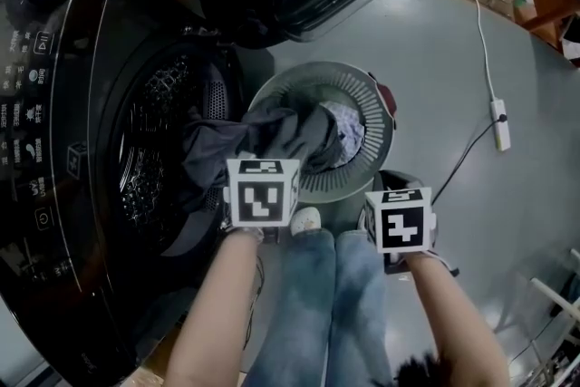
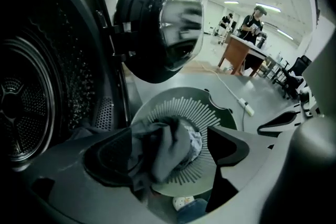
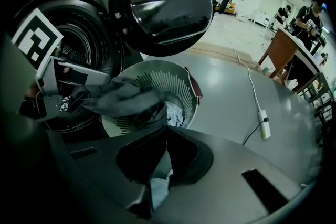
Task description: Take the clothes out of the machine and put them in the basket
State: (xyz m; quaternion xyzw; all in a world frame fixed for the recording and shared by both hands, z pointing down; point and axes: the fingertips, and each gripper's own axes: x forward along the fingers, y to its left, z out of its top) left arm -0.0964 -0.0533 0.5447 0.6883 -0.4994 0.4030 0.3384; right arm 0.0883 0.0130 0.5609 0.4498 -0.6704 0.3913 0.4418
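The step in hand is the drop into the basket (image 1: 379, 115). The left gripper (image 2: 173, 160) hangs right over the near rim of the basket and points steeply down, with the dark grey garment (image 1: 272, 136) just under and ahead of it. Its jaws stand wide apart. The cloth drapes against the left jaw and hangs in the gap, but the other jaw does not touch it, so the garment seems released and not gripped.

The front part of the garment lies over the rim and into the basket, on top of a pale patterned cloth (image 1: 347, 127) that sits further ahead of the gripper. The rear part trails back, to the left of the gripper, towards the mouth of the drum (image 1: 149, 154), so the piece is not wholly in the basket.

The right gripper (image 3: 167, 155) waits to the right of the left one, beside the basket. Its jaws are pressed together and hold nothing.

The next move probably calls for lifting the left gripper free of the cloth without dragging it out, then bringing the trailing end over the rim. Whether more clothes are in the drum cannot be told.
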